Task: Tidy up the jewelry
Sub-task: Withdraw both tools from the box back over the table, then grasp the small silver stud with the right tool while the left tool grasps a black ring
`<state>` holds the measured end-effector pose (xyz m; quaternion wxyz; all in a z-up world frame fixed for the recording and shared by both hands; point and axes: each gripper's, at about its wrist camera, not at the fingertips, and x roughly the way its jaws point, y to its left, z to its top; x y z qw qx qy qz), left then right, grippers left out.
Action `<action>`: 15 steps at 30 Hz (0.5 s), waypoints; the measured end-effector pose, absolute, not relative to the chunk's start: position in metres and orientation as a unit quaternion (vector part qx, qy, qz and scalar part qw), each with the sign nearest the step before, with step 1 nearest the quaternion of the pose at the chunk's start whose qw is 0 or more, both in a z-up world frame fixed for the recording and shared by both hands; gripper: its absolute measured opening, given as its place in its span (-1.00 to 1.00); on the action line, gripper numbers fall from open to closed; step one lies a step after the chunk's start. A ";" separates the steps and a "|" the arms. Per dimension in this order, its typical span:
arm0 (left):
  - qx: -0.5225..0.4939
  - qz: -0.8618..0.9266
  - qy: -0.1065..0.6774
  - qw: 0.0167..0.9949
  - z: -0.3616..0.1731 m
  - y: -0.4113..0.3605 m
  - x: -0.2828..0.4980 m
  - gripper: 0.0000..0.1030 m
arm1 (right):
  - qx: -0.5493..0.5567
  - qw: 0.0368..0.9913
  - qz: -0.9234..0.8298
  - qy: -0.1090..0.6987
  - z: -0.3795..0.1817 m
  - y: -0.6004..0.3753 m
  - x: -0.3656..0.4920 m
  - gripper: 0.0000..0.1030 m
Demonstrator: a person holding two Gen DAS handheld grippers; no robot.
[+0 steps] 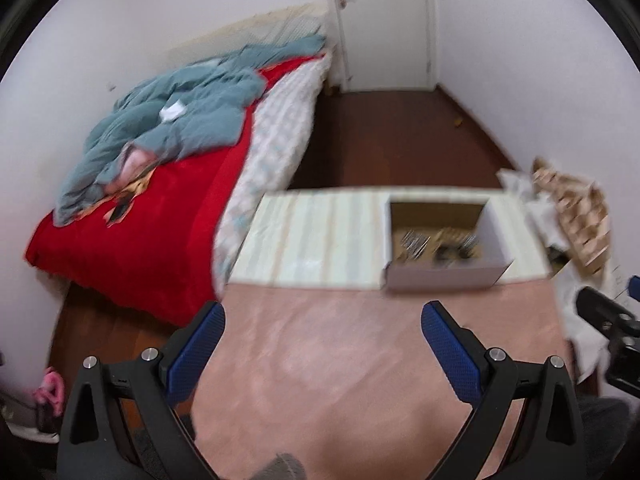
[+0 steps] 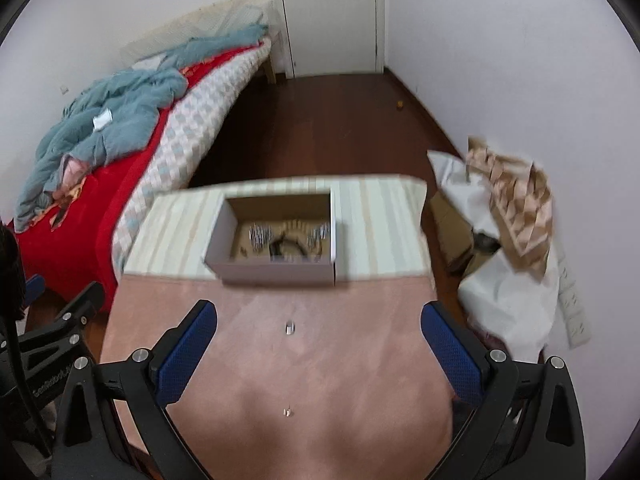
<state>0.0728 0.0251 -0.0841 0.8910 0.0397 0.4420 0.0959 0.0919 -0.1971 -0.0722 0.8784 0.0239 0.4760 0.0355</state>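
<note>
An open cardboard box (image 2: 276, 268) stands at the far end of the pink table (image 2: 340, 360), on a striped cloth (image 2: 376, 232). Inside lie silver jewelry pieces (image 2: 260, 236) and a dark bracelet (image 2: 286, 248). The box also shows in the left wrist view (image 1: 444, 276). Two small clear pieces lie on the table: one (image 2: 289, 327) between my right gripper's fingers, one (image 2: 287, 412) nearer. My right gripper (image 2: 319, 316) is open and empty above the table. My left gripper (image 1: 323, 316) is open and empty, left of the box. It also shows at the right wrist view's left edge (image 2: 60, 320).
A bed with a red blanket (image 1: 132, 236) and a blue-grey quilt (image 1: 180, 120) stands left of the table. Crumpled paper and white wrapping (image 2: 516, 208) lie on the right by the wall. A white door (image 2: 332, 16) is at the far end of the dark wood floor (image 2: 320, 132).
</note>
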 end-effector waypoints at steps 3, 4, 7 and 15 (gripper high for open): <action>0.041 0.104 0.493 0.863 -0.131 0.032 0.067 0.94 | 0.028 0.856 0.034 0.515 -0.126 -0.194 0.078 0.96; 0.043 0.107 0.514 0.850 -0.150 0.034 0.066 0.94 | 0.029 0.850 0.037 0.524 -0.141 -0.193 0.073 0.87; 0.052 0.115 0.557 0.821 -0.197 0.039 0.060 0.94 | 0.044 0.824 0.055 0.562 -0.194 -0.190 0.060 0.13; 0.056 0.117 0.600 0.789 -0.247 0.047 0.046 0.94 | 0.065 0.808 0.088 0.579 -0.260 -0.178 0.032 -0.21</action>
